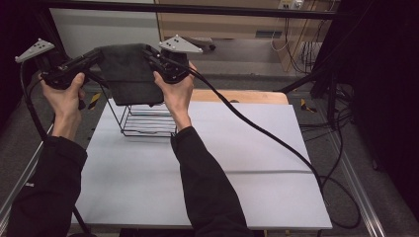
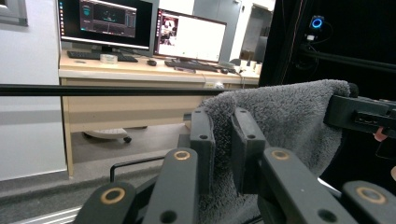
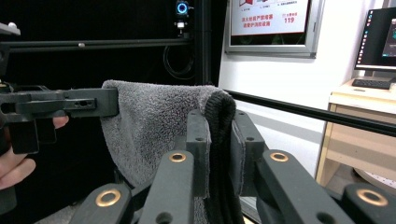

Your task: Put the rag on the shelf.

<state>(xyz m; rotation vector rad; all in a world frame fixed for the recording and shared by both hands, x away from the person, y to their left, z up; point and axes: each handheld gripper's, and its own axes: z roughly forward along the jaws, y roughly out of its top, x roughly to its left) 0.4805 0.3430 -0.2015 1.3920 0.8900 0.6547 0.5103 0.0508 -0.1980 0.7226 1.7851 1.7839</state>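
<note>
Fingers of both grippers pinch grey towel above wire rack

A table fills the lower middle of the high view, its top covered by a pale grey-white sheet with a faint crease running across the lower part. At the far edge, upper centre, a strip of bare wood shows past the sheet. A black wire rack stands directly on the sheet, upper left of the tabletop.
</note>
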